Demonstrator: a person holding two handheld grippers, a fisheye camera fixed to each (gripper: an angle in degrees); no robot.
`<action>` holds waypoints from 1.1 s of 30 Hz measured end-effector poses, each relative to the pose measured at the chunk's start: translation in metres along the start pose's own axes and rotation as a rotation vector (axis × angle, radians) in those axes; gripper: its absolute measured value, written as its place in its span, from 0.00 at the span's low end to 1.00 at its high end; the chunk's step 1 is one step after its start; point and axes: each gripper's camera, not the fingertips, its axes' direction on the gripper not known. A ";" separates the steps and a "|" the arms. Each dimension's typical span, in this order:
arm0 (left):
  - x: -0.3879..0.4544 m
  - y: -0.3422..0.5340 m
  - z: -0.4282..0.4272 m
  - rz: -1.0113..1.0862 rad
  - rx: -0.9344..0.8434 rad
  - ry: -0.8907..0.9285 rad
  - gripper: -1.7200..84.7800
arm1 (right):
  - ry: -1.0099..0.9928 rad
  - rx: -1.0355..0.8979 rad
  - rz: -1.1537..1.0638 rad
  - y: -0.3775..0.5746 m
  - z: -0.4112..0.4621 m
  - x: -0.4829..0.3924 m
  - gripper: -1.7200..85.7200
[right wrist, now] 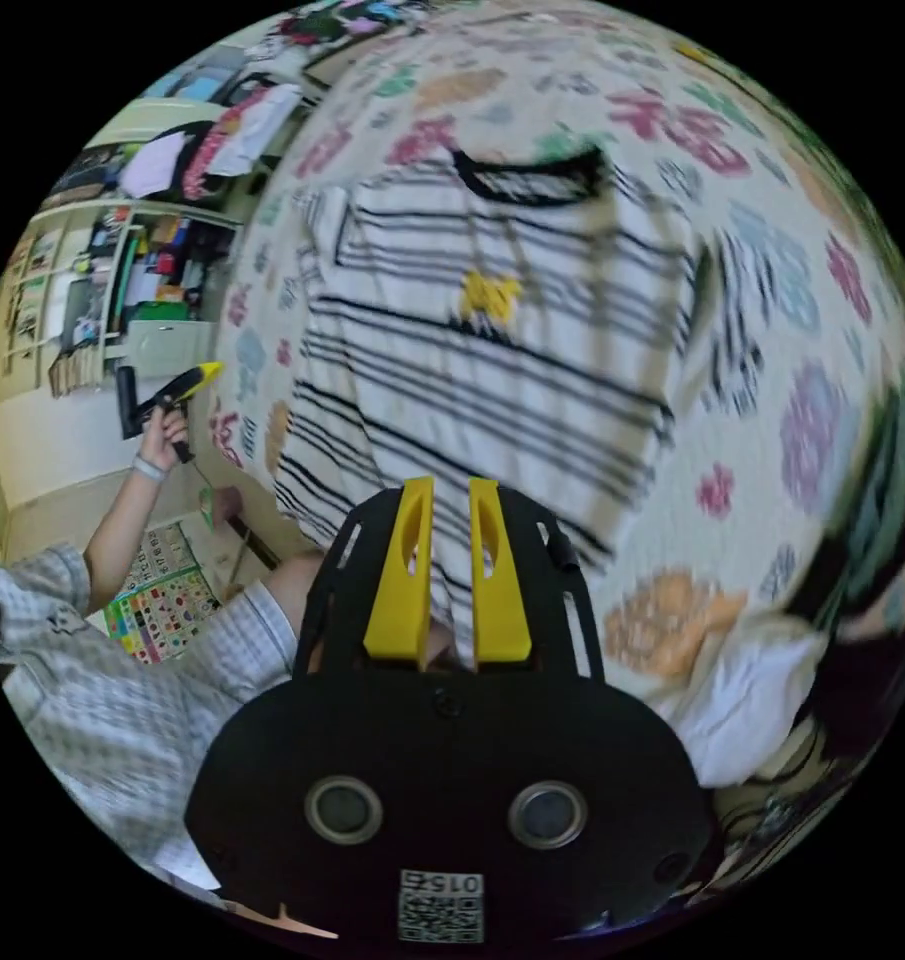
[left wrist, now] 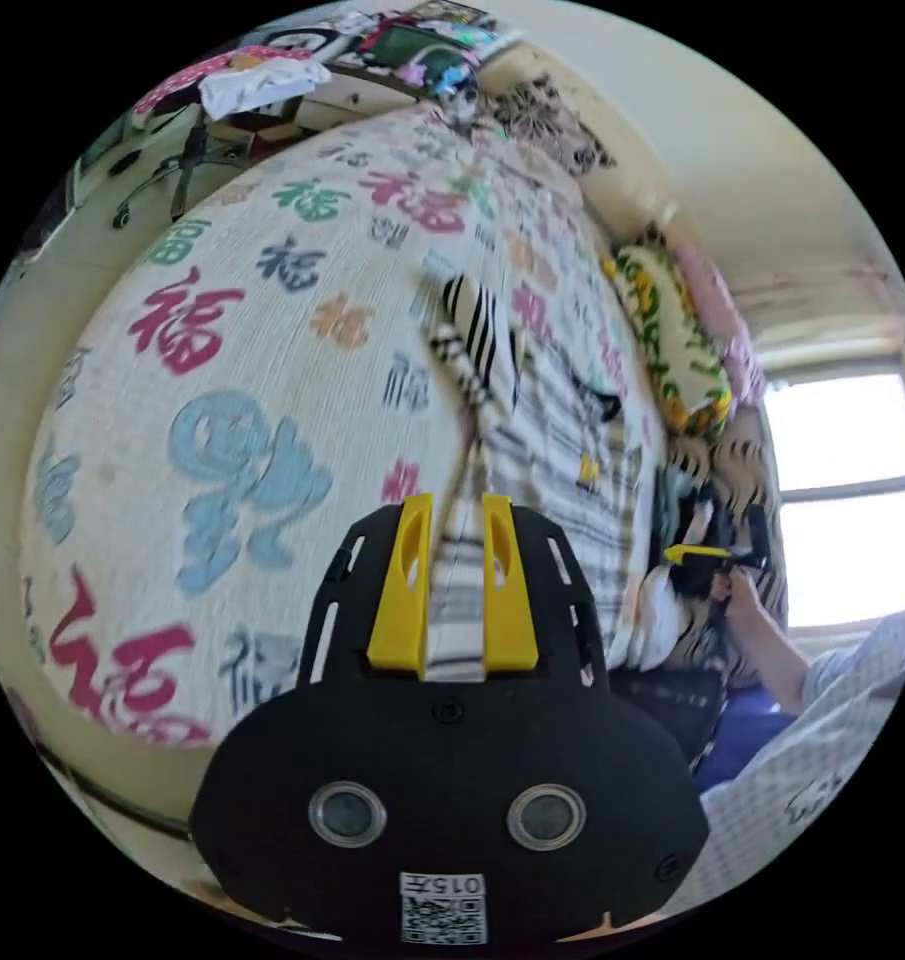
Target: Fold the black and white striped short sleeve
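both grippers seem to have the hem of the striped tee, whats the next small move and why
Probably carry both grippers up toward the black collar, folding the bottom half over. The left gripper and right gripper each appear closed on the hem of the striped short sleeve shirt, which lies face up on the patterned bedspread with its yellow print showing and the body not yet folded.

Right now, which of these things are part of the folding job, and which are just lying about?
Part of the job:
striped shirt
left gripper
right gripper
printed bedspread it lies on

Just lying about:
floral pillow
white cloth
clothes pile
floor mat
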 end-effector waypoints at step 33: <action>-0.118 -0.068 0.010 -0.169 0.203 0.121 0.01 | 0.261 -0.496 -0.369 -0.429 0.261 -0.106 0.07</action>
